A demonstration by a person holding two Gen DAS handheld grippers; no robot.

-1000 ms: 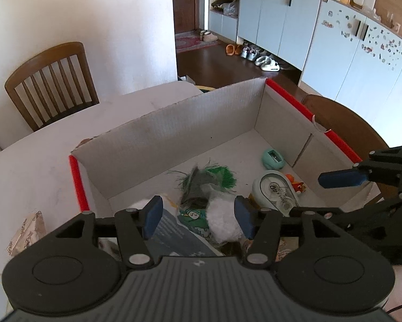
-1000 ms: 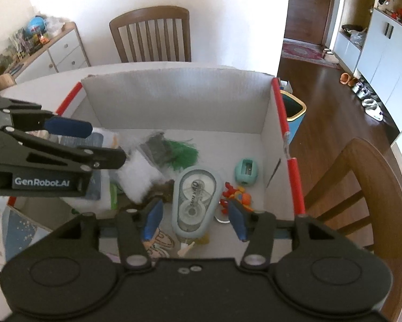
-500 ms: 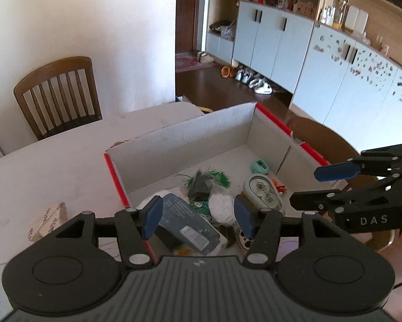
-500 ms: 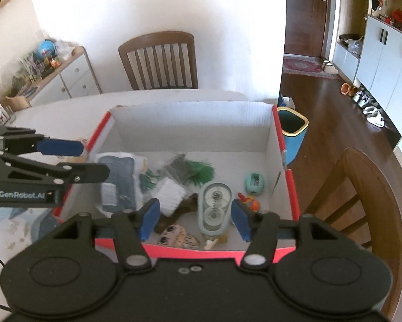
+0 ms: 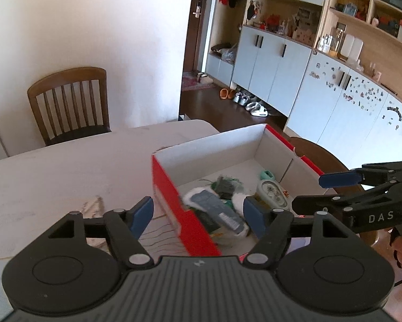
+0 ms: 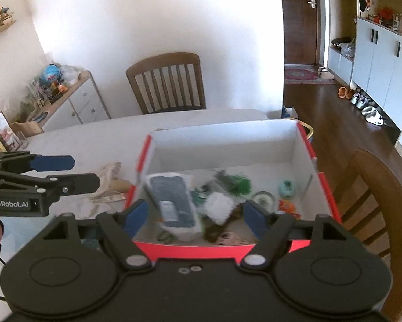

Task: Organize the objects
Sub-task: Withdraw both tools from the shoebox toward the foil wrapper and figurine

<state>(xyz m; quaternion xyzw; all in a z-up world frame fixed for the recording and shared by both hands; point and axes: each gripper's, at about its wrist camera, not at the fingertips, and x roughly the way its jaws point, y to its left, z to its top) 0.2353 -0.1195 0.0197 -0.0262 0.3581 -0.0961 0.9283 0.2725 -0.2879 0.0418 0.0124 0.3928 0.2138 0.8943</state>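
Progress: late | red box (image 6: 320, 179) already holds many small objects | left gripper (image 5: 198, 214), right gripper (image 6: 194, 216) – both wide, empty | left: crumpled paper (image 6: 108, 178) outside the box

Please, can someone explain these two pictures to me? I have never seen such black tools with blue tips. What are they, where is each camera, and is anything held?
A person holds two hand grippers; each carries a camera looking along its own blue fingers. One picture comes from the left gripper, the other from the right gripper. Both are open and hold nothing. On the table stands a red cardboard box with small things inside, such as a grey packet and a tape dispenser. A crumpled bag lies beside it.
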